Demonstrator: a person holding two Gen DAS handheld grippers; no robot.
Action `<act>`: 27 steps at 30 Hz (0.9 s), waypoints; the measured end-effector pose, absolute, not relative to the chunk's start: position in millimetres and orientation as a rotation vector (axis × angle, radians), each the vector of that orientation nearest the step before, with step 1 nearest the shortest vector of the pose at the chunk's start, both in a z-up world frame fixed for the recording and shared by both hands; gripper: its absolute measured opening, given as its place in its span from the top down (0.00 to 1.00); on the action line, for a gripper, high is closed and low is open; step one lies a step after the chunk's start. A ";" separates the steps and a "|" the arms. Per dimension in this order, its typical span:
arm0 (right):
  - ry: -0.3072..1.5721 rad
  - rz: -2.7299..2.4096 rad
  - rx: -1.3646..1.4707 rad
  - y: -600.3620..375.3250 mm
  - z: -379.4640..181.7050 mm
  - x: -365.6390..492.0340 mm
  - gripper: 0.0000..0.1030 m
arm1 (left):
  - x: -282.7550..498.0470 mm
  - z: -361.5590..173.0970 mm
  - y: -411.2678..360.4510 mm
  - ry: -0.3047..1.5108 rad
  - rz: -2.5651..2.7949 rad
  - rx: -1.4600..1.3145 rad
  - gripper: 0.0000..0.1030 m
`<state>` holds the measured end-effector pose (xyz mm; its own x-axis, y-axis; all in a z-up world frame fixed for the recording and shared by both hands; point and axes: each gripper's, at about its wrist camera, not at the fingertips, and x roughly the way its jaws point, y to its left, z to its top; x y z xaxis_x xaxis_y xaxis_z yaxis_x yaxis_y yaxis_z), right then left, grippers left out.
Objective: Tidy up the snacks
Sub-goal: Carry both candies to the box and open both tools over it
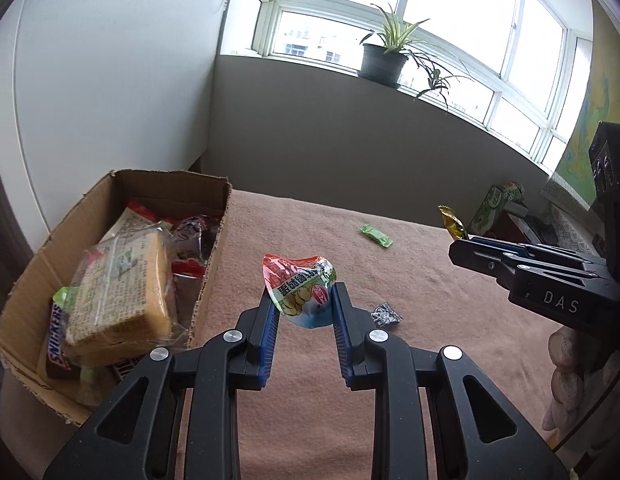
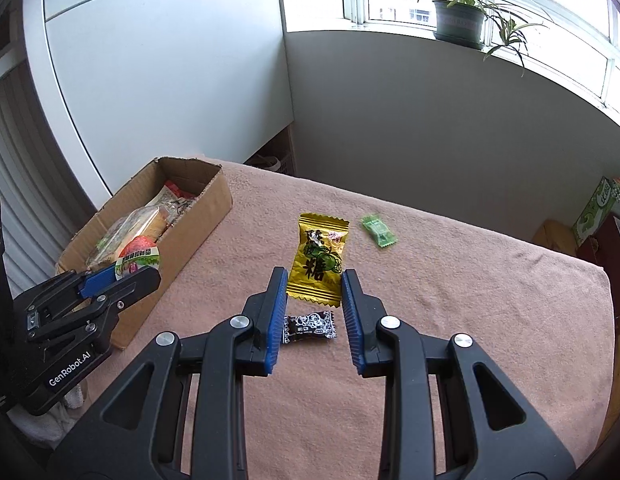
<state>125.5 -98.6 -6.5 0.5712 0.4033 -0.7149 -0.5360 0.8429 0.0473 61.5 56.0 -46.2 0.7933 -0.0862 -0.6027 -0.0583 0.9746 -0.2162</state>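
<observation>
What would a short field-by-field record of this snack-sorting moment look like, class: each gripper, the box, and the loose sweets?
left gripper: shut on the red-and-green snack packet, lifted beside the box
right gripper: shut on the yellow candy packet
cardboard box: open, already holding several snacks
green candy: loose on the pink cloth
dark candy: loose on the cloth, below the right gripper

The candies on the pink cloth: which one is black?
The small black-wrapped candy, lying nearest the right gripper; the green candy lies farther back.
</observation>
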 end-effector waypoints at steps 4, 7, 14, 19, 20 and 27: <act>0.777 0.598 -0.195 -71.3 -3.5 120.9 0.73 | 49.8 -41.2 79.0 0.627 0.024 -0.240 0.77; 0.773 0.629 -0.202 -51.1 -1.6 117.3 0.73 | 41.5 -39.1 97.2 0.615 0.048 -0.258 0.77; 0.772 0.681 -0.215 -9.1 -0.4 120.9 0.73 | 30.0 -35.4 131.8 0.581 0.116 -0.282 0.77; 0.776 0.707 -0.211 13.4 -2.3 125.4 0.73 | 25.6 -38.5 156.7 0.576 0.169 -0.303 0.77; 0.777 0.711 -0.211 18.3 -3.2 127.0 0.73 | 24.3 -39.4 162.0 0.576 0.178 -0.309 0.77; 0.800 0.743 -0.215 54.1 -11.3 138.5 0.72 | 20.7 -46.5 189.7 0.586 0.218 -0.337 0.77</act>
